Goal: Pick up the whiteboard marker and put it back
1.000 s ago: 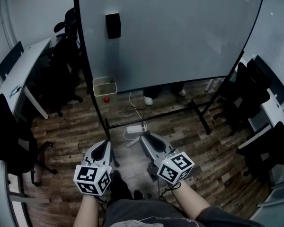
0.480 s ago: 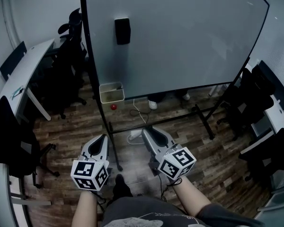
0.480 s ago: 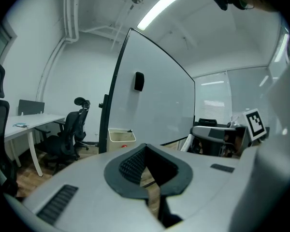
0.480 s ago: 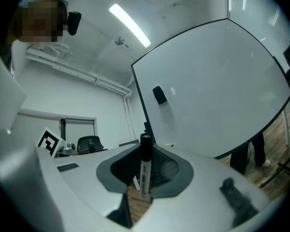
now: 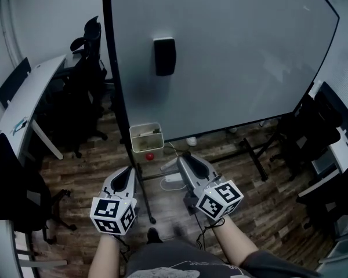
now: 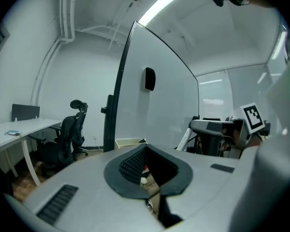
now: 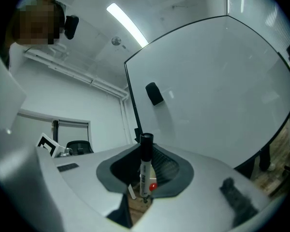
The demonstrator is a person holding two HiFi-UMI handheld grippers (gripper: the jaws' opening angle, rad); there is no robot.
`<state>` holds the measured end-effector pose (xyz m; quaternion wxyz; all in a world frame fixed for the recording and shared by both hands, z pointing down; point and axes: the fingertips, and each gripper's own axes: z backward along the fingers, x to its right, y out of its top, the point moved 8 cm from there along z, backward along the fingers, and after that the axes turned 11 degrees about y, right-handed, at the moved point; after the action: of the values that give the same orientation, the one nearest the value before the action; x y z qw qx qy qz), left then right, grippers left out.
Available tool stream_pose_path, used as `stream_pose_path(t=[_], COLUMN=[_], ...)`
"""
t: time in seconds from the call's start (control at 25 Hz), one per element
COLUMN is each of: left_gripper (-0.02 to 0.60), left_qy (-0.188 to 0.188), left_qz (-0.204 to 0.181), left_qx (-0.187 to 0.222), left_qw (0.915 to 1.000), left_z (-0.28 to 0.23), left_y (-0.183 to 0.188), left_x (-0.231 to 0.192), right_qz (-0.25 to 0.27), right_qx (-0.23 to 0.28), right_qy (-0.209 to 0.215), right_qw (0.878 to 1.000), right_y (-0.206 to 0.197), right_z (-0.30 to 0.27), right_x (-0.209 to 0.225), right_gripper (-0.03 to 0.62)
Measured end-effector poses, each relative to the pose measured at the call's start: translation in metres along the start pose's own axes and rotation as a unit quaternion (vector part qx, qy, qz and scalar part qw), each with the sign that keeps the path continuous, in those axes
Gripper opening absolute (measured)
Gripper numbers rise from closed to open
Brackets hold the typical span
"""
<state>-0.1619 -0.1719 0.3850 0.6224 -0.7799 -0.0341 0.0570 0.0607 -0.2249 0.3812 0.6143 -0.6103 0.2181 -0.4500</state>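
Observation:
The whiteboard marker [image 7: 145, 170], white-bodied with a black cap, stands upright between the jaws of my right gripper [image 7: 145, 154], which is shut on it. In the head view that gripper [image 5: 182, 157] points at the foot of the big whiteboard [image 5: 238, 57]. A small white tray [image 5: 147, 138] hangs by the board's black left post, just ahead of both grippers. My left gripper [image 5: 127, 172] is beside the right one, open, with nothing between its pads [image 6: 130, 164]. A black eraser [image 5: 165, 56] sticks to the board.
A red object [image 5: 149, 156] and a white power strip [image 5: 174, 178] with cables lie on the wood floor under the board's stand. Black office chairs [image 5: 86, 91] and a white desk [image 5: 29, 100] are at the left, more chairs [image 5: 327, 126] at the right.
Both grippers have moved forward toward the whiteboard, still side by side. The board, eraser and tray now sit nearer and lower in the head view. The marker stays gripped.

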Motion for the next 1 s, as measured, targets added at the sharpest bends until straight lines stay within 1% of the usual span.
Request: stream_pose_path(t=[0.2,0.36,0.68,1.0], left_gripper=[0.014,0.014,0.014,0.014], left_qy=[-0.010,-0.015,-0.021,-0.031], left_qz=[0.004,0.007,0.018,0.018], left_qx=[0.004,-0.002,-0.015,-0.028], left_qw=[0.9999,0.9999,0.9995,0.9990], left_z=[-0.035,-0.058,-0.087,-0.101], left_y=[0.013,0.015,0.010,0.003], left_x=[-0.027,-0.045,-0.072,-0.084], right_qz=[-0.002,-0.011,-0.018,-0.040], right_qx=[0.020,0.016,-0.007,-0.042], right_qy=[-0.008,-0.021,-0.031,-0.043], right_qw=[1.000,1.000,0.999,0.997], right_y=[0.003,0.002,-0.020,-0.048], right_z=[-0.040,-0.069,-0.109,-0.117], right_x=[0.020,0.033,0.048,0.058], right_gripper=[0.074,0.075,0.075,0.074])
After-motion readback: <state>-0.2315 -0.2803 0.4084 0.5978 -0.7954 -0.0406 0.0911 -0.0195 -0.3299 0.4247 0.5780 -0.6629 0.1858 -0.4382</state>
